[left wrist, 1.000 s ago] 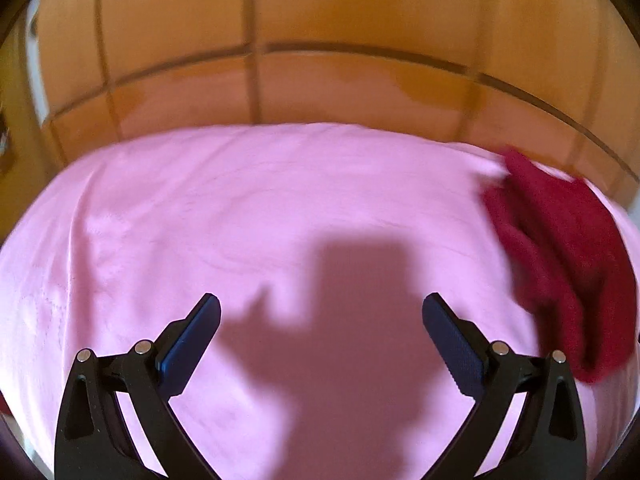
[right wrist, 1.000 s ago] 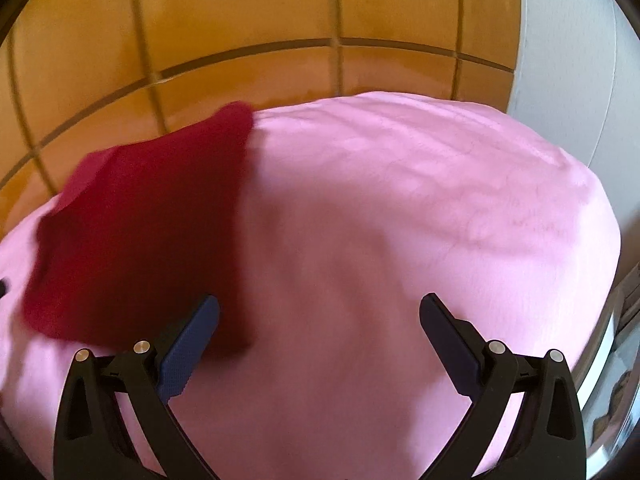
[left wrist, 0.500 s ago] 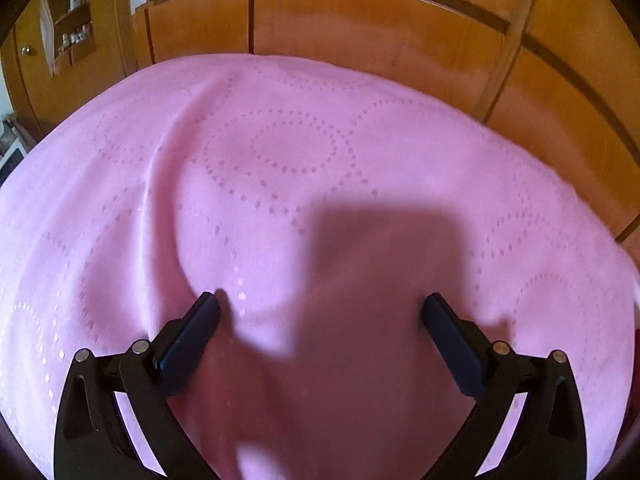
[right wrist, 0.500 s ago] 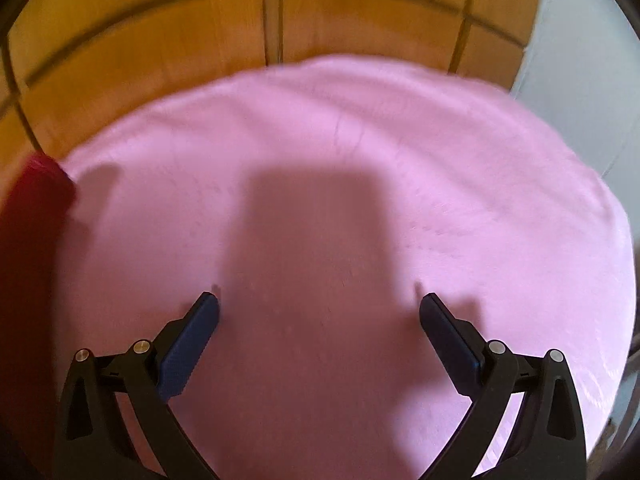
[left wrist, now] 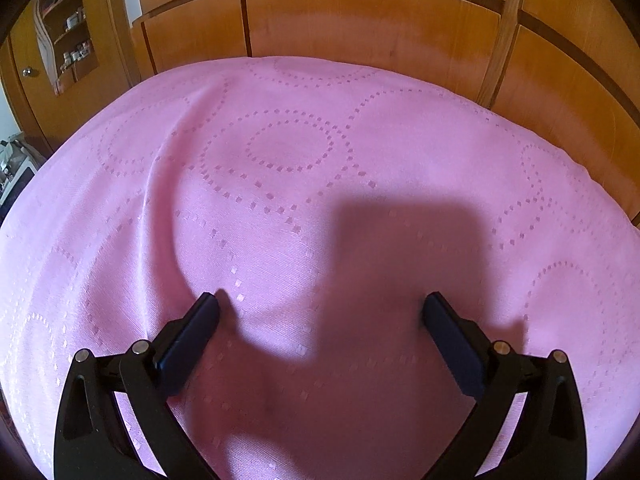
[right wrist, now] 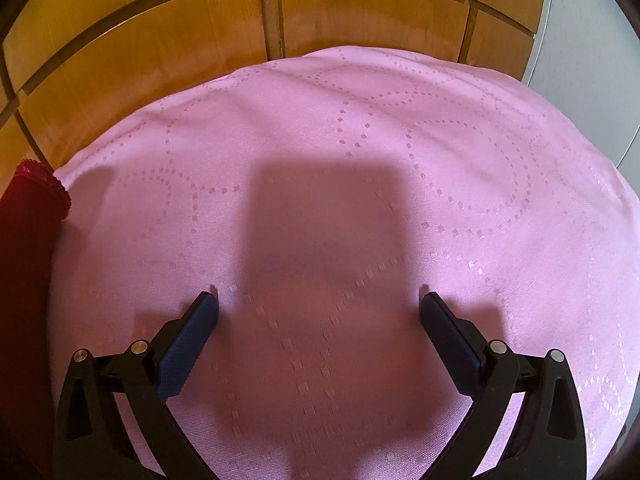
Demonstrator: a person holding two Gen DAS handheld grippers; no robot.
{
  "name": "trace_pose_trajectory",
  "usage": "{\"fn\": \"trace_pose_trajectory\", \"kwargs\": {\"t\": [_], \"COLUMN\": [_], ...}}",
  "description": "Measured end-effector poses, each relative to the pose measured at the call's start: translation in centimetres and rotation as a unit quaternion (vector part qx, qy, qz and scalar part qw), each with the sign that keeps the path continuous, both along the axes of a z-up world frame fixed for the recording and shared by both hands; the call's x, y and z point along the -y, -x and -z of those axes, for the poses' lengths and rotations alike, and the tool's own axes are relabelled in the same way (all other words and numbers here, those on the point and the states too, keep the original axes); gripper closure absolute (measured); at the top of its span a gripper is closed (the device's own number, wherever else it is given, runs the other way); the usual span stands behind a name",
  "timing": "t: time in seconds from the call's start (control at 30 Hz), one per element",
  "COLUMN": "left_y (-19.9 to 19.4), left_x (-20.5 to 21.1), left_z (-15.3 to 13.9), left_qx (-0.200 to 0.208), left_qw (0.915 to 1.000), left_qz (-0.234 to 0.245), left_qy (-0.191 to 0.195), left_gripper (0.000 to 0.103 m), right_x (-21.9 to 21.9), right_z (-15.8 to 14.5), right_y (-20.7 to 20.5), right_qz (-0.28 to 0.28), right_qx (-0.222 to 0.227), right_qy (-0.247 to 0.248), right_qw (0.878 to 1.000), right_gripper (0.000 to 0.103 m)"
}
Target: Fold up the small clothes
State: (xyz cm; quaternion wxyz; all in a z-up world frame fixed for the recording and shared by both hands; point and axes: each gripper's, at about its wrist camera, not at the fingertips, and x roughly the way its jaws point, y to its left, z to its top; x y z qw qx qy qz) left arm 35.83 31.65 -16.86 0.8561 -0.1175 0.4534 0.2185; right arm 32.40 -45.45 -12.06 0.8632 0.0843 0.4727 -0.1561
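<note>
Pink bedspread unlabelled; red garment at left; both jaws spread, empty.

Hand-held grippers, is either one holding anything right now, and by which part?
Nothing is held. The left hand-held gripper and right hand-held gripper are both open over the pink bedspread.

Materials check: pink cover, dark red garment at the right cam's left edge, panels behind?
Pink cover: woven fabric with a slight sheen, dotted rings woven in, soft creases.
Dark red garment: matte cloth, apparently a scalloped lace-like trim along its top edge; mostly out of frame.
Panels: orange-brown wood or veneer, smooth satin finish, dark grooves between.
</note>
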Motion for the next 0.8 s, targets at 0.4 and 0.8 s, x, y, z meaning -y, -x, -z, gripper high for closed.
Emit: {"fn": "trace_pose_trajectory", "kwargs": {"t": [0.4,0.8], "left_y": [-0.01,0.10], "left_x": [0.25,0.25], "left_z": [-0.24,-0.23], "left_qx": [0.001,0.001], "left_qw": [1.0000,1.0000], "left_qz": [0.000,0.000], "left_qy": [0.002,0.002], "left_gripper": [0.002,0.002], "right_x": [0.18,0.18], "right_z": [0.07,0.05], "right_y": [-0.10,-0.05], "right_qz": [0.000,0.000], "right_qx": [0.000,0.000], "right_qy": [0.000,0.000], "right_qw": [1.000,1.000], "right_gripper": [0.003,0.003]}}
